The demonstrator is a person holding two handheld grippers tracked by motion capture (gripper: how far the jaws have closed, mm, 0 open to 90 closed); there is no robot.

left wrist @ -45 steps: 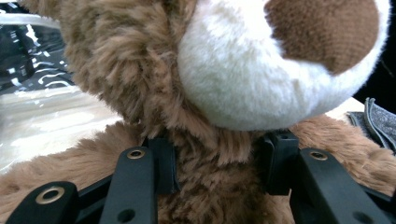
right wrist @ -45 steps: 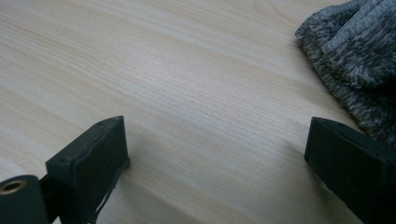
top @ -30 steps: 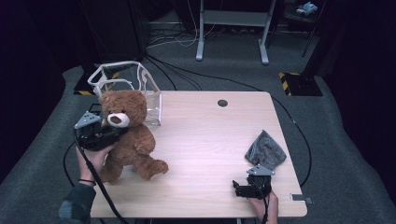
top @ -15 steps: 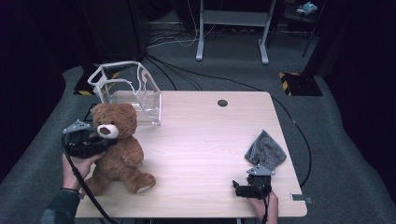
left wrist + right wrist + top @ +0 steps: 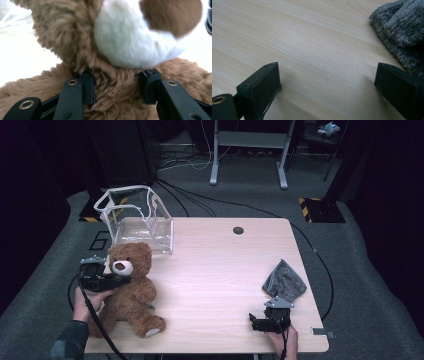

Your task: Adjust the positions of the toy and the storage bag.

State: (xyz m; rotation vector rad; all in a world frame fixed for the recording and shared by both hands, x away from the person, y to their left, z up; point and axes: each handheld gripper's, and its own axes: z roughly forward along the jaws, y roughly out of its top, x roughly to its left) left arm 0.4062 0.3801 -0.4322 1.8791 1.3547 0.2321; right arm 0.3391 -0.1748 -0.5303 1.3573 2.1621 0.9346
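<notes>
Looks like a lab or recording studio, not a home. Single pale wood worktop on grey carpet, dark surroundings on all sides. Black cables run across the floor at upper centre. Grey metal stand legs at top, yellow-black hazard tape at upper right.
</notes>
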